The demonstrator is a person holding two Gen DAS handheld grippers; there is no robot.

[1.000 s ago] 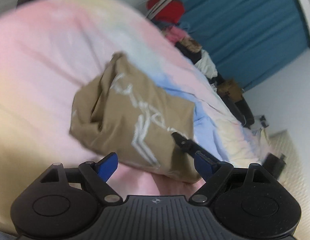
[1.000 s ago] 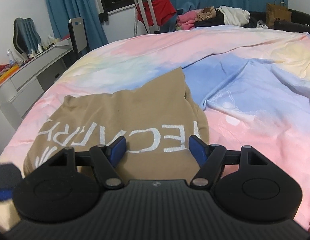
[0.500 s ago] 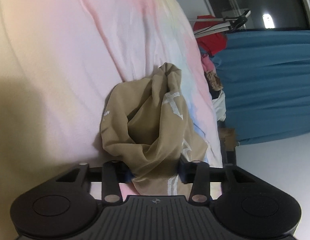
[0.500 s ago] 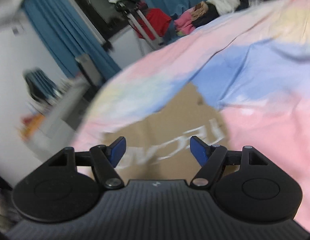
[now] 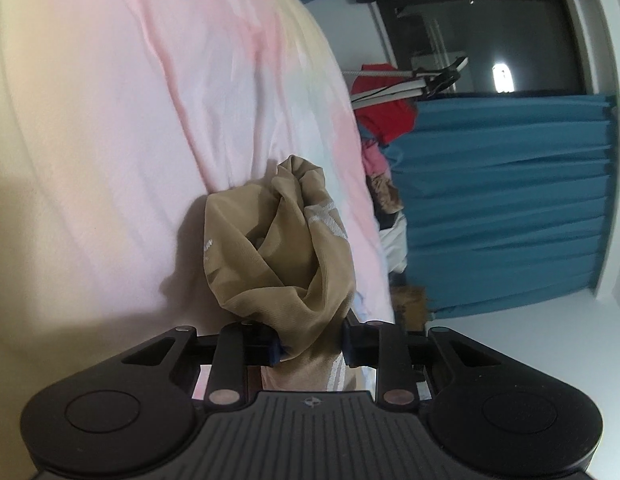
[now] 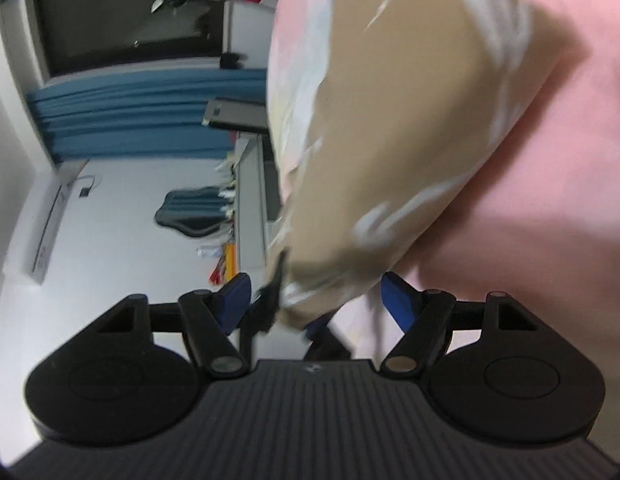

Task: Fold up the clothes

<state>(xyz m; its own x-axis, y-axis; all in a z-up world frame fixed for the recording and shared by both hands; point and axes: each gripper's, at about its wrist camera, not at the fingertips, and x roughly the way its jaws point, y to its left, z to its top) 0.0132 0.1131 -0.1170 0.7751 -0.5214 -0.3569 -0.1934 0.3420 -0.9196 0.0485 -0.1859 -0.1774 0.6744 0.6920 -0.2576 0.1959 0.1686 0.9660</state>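
Observation:
A tan T-shirt (image 5: 282, 256) with white lettering lies bunched on the pastel bed cover (image 5: 130, 140). My left gripper (image 5: 310, 340) is shut on a bundle of the shirt's fabric, which rises in folds ahead of the fingers. In the right wrist view the same shirt (image 6: 397, 140) is blurred and hangs in front of the camera, which is rolled sideways. My right gripper (image 6: 313, 300) is open, with the shirt's lower edge lying between its blue fingertips. The left gripper's dark tip (image 6: 270, 300) shows at that edge.
Blue curtains (image 5: 501, 200) and a dark window (image 5: 489, 36) stand behind the bed. A red garment (image 5: 385, 108) and other clothes are piled at the far end. A grey desk (image 6: 250, 200) with small items and a mirror (image 6: 190, 216) stands beside the bed.
My left gripper closed on the shirt and bunched it up. My right gripper stayed open, rolled sideways and swung close to the shirt's lower edge.

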